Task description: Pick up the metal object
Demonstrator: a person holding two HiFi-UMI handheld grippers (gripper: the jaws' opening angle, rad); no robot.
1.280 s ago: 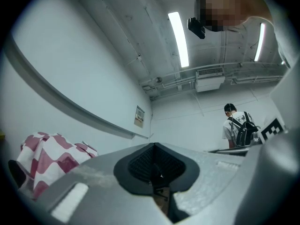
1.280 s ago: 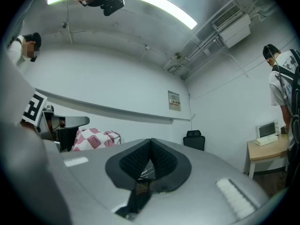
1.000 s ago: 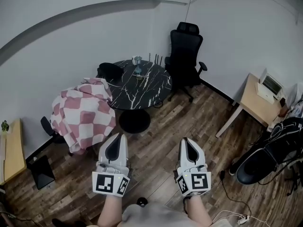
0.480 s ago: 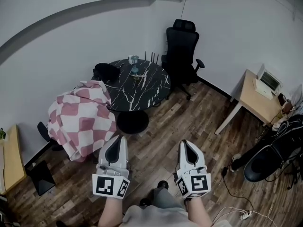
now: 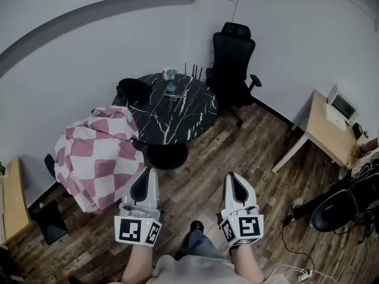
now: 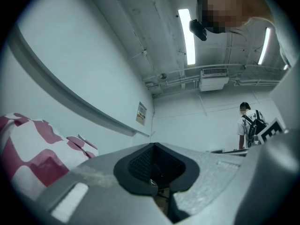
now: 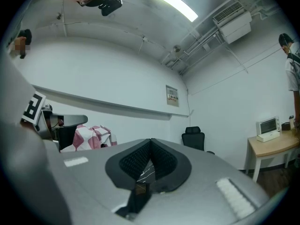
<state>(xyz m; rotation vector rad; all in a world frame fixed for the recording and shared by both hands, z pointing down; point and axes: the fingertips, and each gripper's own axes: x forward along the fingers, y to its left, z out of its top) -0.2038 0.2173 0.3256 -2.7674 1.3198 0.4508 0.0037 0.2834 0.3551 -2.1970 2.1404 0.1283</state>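
A round black marble table (image 5: 177,117) stands across the room on a wooden floor. A few small items (image 5: 172,81) sit near its far edge, too small to tell which is metal. My left gripper (image 5: 145,170) and right gripper (image 5: 232,175) are held side by side low in the head view, well short of the table. Both are shut with nothing between the jaws. The left gripper (image 6: 152,144) points up toward the wall and ceiling in its own view. The right gripper (image 7: 151,139) looks toward the far wall, with a sliver of the marble top showing under its tips.
A pink checkered blanket (image 5: 98,155) covers a chair left of the table. A black office chair (image 5: 234,61) stands behind the table. A wooden desk (image 5: 323,132) with a white device (image 5: 342,107) is at right. A black bag (image 5: 334,209) and cables (image 5: 296,271) lie lower right. Another person (image 6: 247,125) stands in the distance.
The view has shifted slightly and the table looks a little nearer. A foot and leg now show at the bottom between the grippers. Both grippers keep the same shut pose.
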